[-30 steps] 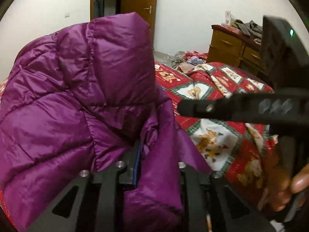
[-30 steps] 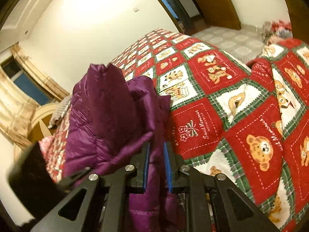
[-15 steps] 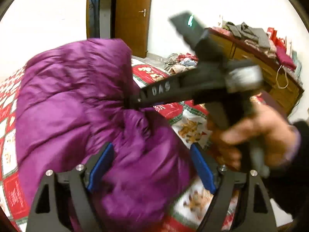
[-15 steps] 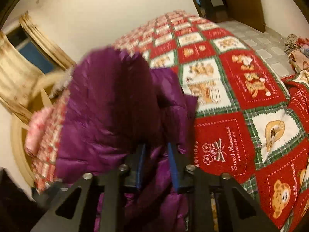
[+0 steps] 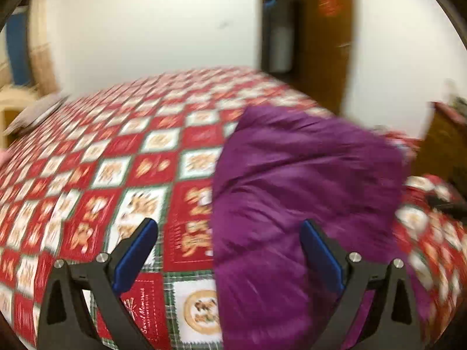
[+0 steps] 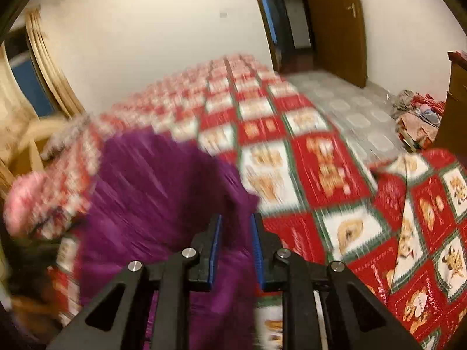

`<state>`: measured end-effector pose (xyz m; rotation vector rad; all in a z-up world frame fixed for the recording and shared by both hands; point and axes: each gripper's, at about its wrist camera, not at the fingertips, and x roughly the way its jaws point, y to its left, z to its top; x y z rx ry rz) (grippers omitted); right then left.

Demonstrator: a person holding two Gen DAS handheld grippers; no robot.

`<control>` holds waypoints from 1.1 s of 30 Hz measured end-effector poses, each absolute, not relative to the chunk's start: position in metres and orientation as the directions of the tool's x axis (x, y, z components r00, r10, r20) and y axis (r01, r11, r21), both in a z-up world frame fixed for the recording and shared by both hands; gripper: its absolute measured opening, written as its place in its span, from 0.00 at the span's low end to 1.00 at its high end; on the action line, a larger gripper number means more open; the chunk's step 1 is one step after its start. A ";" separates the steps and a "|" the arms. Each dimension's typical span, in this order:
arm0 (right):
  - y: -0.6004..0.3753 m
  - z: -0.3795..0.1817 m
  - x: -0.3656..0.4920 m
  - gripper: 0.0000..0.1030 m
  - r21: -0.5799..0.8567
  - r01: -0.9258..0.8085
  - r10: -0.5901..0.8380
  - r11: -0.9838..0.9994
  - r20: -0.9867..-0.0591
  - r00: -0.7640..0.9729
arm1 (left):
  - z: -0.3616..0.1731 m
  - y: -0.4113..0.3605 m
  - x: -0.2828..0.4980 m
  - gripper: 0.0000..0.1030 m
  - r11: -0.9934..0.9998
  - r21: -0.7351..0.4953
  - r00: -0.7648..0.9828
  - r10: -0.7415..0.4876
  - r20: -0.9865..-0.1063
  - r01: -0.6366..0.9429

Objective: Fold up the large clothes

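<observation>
On the bed, by the tongs: the purple jacket (image 5: 306,192) lies in a puffy heap on the quilt (image 5: 122,175), at the near side of the bed.

Left tongs (image 5: 230,250): spread wide, nothing pressed between the blue pads (image 5: 137,250). The jaws have just been opening, and the jacket now sits loose below and partly between them, let go so that the cloth can settle on the bed.

Right tongs (image 6: 235,250): nearly closed, pinching a fold of the jacket (image 6: 163,204) between the blue pads (image 6: 216,250). This grip seems kept so that one edge stays under control while the other side is freed.

Why this hold: judged from the task, one side has been laid down and the other is held ready for the next fold or for smoothing.

Jacket material: shiny, slippery-looking padded fabric, quilted in soft rounded ridges; thick and springy, likely to puff back up after a fold.

Jacket shape: a bunched mound, not yet a flat neat packet; blur hides its seams and edges.

Quilt: flat cotton-like cover in red, white and green squares with bear pictures, giving a broad soft surface to fold on.

Further out: a pale wall (image 5: 151,29), a brown wooden door (image 6: 332,26), a tiled floor (image 6: 350,108) with a small heap of clothes (image 6: 420,119).
</observation>
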<state>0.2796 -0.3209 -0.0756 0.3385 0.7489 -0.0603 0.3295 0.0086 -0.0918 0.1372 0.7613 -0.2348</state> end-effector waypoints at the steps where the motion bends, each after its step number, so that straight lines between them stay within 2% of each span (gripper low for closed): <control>1: -0.317 -0.064 0.282 0.21 0.312 0.162 0.090 0.936 -0.657 0.748 | -0.100 0.004 0.334 0.97 0.971 0.028 0.691 -0.150 -0.707 0.239; 4: -0.303 -0.051 0.304 0.21 0.442 0.122 0.204 0.889 -0.619 0.758 | -0.117 -0.011 0.332 0.98 0.981 -0.001 0.692 -0.138 -0.709 0.195; 6: -0.295 -0.057 0.319 0.21 0.491 0.140 0.231 0.860 -0.619 0.751 | -0.121 -0.014 0.326 0.98 0.982 -0.008 0.701 -0.141 -0.699 0.189; 8: -0.286 -0.076 0.339 0.21 0.460 0.192 0.189 0.867 -0.659 0.728 | -0.121 -0.018 0.332 0.98 0.978 0.012 0.707 -0.141 -0.693 0.206; 11: -0.277 -0.102 0.351 0.21 0.318 0.266 0.037 0.910 -0.701 0.712 | -0.115 -0.019 0.336 0.98 0.970 0.035 0.701 -0.149 -0.697 0.241; 14: -0.274 -0.116 0.351 0.21 0.217 0.257 -0.038 0.942 -0.689 0.724 | -0.110 -0.021 0.347 0.98 0.962 0.064 0.696 -0.144 -0.704 0.264; 17: -0.273 -0.129 0.352 0.21 0.174 0.212 -0.038 0.962 -0.680 0.733 | -0.105 -0.026 0.358 0.98 0.960 0.089 0.700 -0.128 -0.703 0.265; 26: -0.296 -0.162 0.370 0.21 0.305 0.150 0.100 0.940 -0.670 0.736 | -0.116 -0.041 0.396 1.00 0.962 0.095 0.666 -0.105 -0.738 0.257; 33: -0.301 -0.170 0.381 0.21 0.338 0.154 0.128 0.929 -0.681 0.721 | -0.136 -0.047 0.413 1.00 0.963 0.078 0.645 -0.113 -0.756 0.259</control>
